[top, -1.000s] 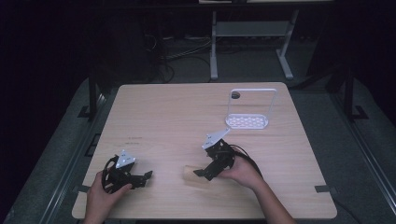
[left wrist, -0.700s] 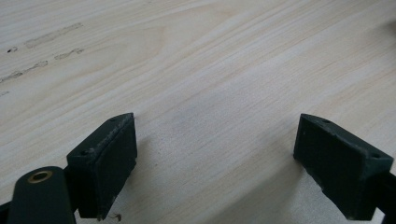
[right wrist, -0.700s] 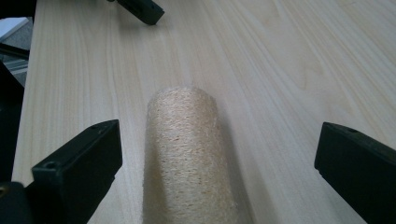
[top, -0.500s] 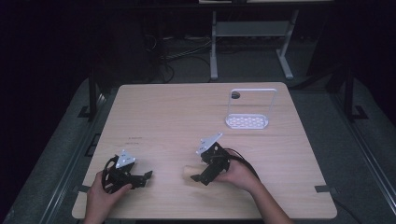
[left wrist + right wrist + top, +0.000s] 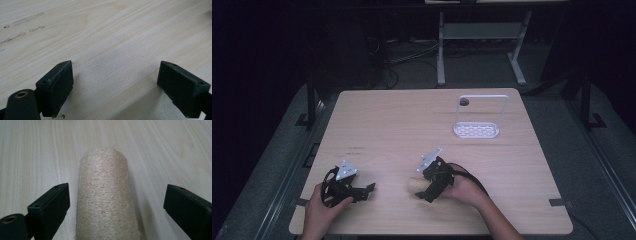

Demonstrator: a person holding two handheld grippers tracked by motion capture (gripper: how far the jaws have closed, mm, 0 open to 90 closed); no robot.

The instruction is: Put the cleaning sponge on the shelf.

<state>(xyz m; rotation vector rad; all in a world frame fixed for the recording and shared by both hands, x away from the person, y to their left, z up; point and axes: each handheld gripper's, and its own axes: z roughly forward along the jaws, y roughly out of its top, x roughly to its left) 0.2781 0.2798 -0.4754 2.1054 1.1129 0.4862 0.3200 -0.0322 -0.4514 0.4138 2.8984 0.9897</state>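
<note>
A pale beige, rough-fibred roll [image 5: 105, 195] lies on its side on the wooden table [image 5: 412, 125], near the front middle [image 5: 413, 185]. My right gripper [image 5: 116, 212] is low over it with the roll between its two black jaws. The jaws have just been closing a little, but both pads stand apart from the roll, with a wider gap on the right. From above, the right gripper [image 5: 426, 192] points left along the roll. My left gripper [image 5: 115, 92] rests open over bare wood at the front left [image 5: 367, 192], with nothing between its jaws.
A white wire frame with a perforated oval base [image 5: 477, 131] stands at the back right of the table. Faint pencil marks [image 5: 357, 149] lie left of centre. The table's front edge runs close behind both hands.
My right gripper has moved left and down toward the front, bringing its jaws around the roll. The left gripper has stayed in place.
</note>
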